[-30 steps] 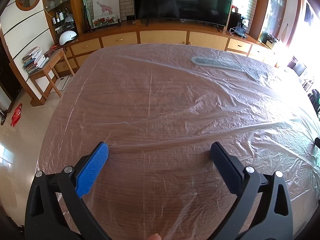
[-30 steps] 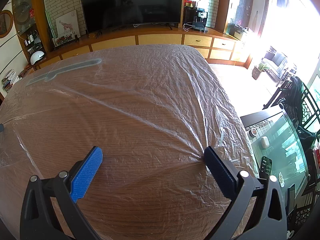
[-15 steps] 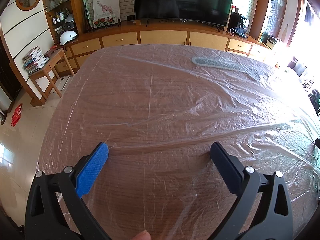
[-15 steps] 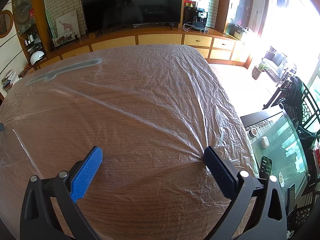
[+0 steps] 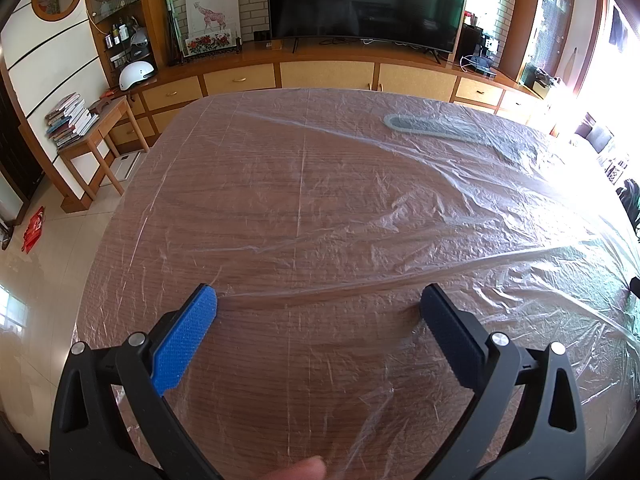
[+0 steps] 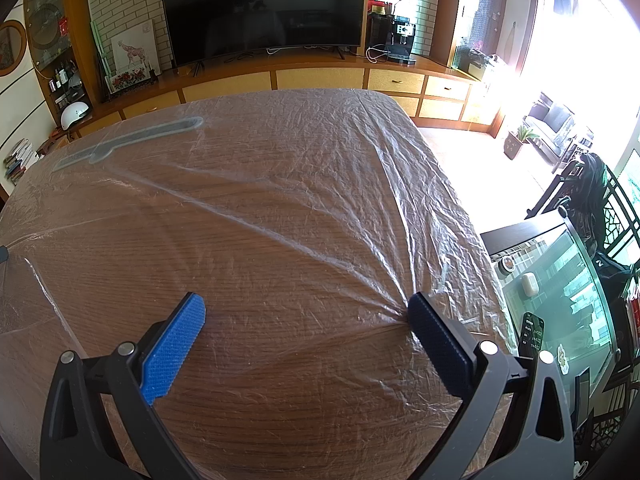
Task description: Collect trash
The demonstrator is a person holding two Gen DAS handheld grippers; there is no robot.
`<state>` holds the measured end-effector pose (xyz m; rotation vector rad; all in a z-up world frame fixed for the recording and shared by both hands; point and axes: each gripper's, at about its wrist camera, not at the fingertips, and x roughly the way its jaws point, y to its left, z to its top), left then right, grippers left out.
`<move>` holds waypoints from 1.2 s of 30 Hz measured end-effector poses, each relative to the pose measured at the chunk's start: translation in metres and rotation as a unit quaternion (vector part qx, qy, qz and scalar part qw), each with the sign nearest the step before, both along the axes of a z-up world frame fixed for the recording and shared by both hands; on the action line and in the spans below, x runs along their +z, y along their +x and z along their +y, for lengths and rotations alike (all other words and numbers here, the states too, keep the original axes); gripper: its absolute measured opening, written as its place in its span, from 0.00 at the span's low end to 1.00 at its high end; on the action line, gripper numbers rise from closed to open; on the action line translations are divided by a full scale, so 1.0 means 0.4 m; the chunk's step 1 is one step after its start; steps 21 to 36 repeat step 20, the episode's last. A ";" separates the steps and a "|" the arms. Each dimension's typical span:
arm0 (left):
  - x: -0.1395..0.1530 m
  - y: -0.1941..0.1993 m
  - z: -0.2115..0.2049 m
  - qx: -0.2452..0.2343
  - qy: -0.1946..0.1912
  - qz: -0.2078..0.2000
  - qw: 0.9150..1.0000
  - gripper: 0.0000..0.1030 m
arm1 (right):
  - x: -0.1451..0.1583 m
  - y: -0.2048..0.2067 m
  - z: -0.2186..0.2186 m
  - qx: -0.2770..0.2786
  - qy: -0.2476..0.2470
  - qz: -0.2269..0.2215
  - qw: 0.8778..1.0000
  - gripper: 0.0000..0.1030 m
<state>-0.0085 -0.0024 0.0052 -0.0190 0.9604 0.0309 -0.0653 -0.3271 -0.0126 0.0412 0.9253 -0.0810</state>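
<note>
A: Which step are we at?

B: I'd judge the start of gathering. Both sets of tongs rest on the counter (image 5: 132,208) with the clear plastic sheet (image 5: 360,208) spread under and ahead of them. The left tongs (image 5: 318,304) stand wide apart, holding nothing; a ridge of film runs from one tip to the other. The right tongs (image 6: 306,308) are also wide apart and empty, with creases fanning out from their right-hand tip (image 6: 416,308).

A: So the sheet is the trash?

B: Most likely. Nothing else loose lies near either pair. Far ahead of the left tongs, to the right, a long grey-green strip (image 5: 432,128) lies beneath the film; what it is, I cannot tell.

A: Next move?

B: Probably closing on a fold of film and drawing it inward. The film is thin and slippery, so the pads need a bunched ridge between them, not a flat layer.

A: Any writing?

B: None legible. A phone screen (image 6: 532,334) off to the right of the right tongs shows text too small to read.
</note>
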 end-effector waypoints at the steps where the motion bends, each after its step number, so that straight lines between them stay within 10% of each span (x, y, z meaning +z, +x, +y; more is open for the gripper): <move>1: 0.000 0.000 0.000 0.000 0.000 0.000 1.000 0.99 | 0.000 0.000 0.000 0.000 0.000 0.000 1.000 0.96; 36: 0.000 0.000 0.007 0.002 0.001 0.000 1.000 0.99 | -0.001 0.000 -0.002 0.000 0.000 0.000 1.000 0.97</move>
